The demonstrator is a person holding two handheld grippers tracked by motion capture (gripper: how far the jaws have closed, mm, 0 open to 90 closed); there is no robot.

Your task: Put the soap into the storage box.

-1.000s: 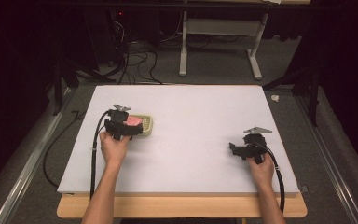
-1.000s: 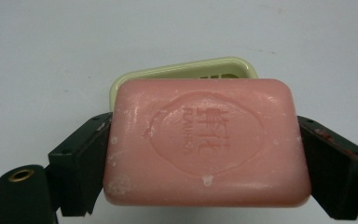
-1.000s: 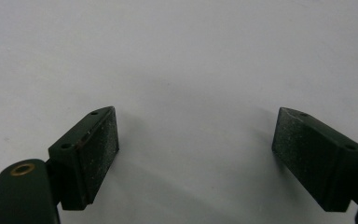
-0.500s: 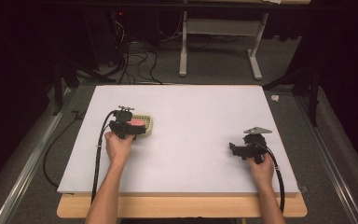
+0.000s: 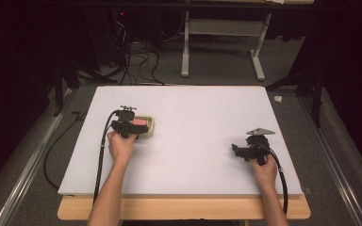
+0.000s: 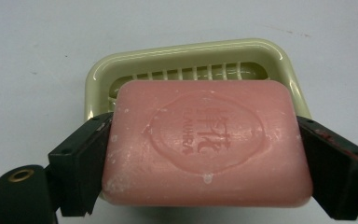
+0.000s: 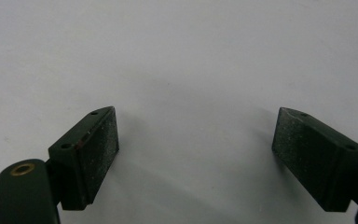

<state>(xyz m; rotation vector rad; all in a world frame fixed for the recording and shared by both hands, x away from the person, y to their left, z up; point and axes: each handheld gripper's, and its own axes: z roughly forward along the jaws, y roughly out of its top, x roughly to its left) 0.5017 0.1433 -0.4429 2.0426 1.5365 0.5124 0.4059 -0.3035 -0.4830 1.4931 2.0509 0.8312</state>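
A rounded pink soap bar [image 6: 207,144], matte, with an embossed oval stamp and pale flecks, is pinched at its two ends by the left gripper [image 6: 205,158] just over a glossy cream-green ribbed soap dish [image 6: 279,60] on the smooth white table [image 5: 198,113]. The right gripper [image 7: 196,154] rests well apart on bare table, its coarse black pads [image 7: 103,149] spread wide and holding nothing.

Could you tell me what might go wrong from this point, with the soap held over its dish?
1. The left gripper clamps the pink soap bar only at its two short ends, and soap is slick, so it could slip or twist out.
2. The soap dish is light-looking and loose on the white table; a nudge from the bar could slide or tip it.
3. The right gripper is open and far off, so it could not steady the dish.
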